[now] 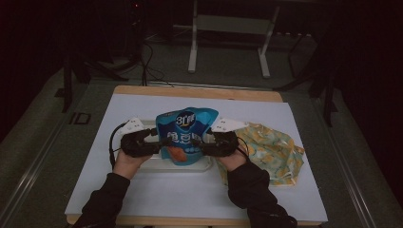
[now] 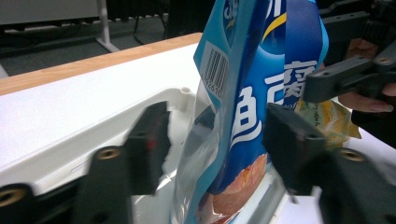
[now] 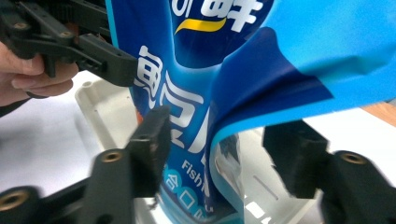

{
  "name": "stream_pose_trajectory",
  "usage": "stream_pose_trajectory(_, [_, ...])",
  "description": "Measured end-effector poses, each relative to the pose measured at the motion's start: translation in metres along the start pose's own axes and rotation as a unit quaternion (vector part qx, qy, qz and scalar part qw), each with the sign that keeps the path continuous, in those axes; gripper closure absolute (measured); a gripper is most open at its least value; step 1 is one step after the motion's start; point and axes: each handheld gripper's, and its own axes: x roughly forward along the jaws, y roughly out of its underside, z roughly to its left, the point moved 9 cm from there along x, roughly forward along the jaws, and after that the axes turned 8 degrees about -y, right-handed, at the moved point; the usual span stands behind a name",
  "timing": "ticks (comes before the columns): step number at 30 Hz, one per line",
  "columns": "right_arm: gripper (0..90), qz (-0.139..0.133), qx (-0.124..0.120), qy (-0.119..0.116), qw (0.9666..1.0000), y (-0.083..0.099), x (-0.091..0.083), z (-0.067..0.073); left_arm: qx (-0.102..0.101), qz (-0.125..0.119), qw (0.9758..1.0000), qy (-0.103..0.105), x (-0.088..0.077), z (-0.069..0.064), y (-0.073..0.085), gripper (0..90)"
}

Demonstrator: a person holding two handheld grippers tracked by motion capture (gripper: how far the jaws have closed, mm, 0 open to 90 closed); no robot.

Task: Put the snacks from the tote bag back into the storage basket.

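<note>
one white tabletop (image 1: pixel 142 199), wood-edged, dark room behind.

One blue snack bag (image 1: pixel 187 133) stands in one white tray (image 1: pixel 157 164), and one yellow patterned cloth bag (image 1: pixel 273 151) lies beside them on one table (image 1: pixel 190 194). Two hand-held grippers are present: the left hand-held gripper (image 1: pixel 153 142) and the right hand-held gripper (image 1: pixel 205 145).

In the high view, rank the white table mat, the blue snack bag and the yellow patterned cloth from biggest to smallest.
1. white table mat
2. yellow patterned cloth
3. blue snack bag, which stands upright and looks close to the cloth in size, so the last two are unsure.
</note>
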Motion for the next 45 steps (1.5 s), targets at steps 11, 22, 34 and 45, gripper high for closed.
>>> stream_pose_trajectory(11, [15.0,-0.004,0.003,-0.022,0.9998,0.005,-0.014,0.0,-0.001,0.002,0.9999,0.011,-0.006,-0.006,0.008,3.3])
stream_pose_trajectory(22, [15.4,-0.002,-0.027,0.0,0.9996,0.015,-0.039,-0.003,-0.01,-0.01,0.9998,-0.011,-0.017,-0.015,0.024,2.6])
stream_pose_trajectory(34, [15.5,0.0,-0.025,0.018,0.9995,0.038,-0.069,-0.01,-0.01,-0.005,0.9998,-0.017,-0.025,-0.036,0.049,2.6])
stream_pose_trajectory(45, [15.6,-0.008,-0.006,0.019,0.9998,0.06,-0.091,-0.012,0.0,0.011,0.9998,0.019,-0.018,-0.062,0.063,2.6])
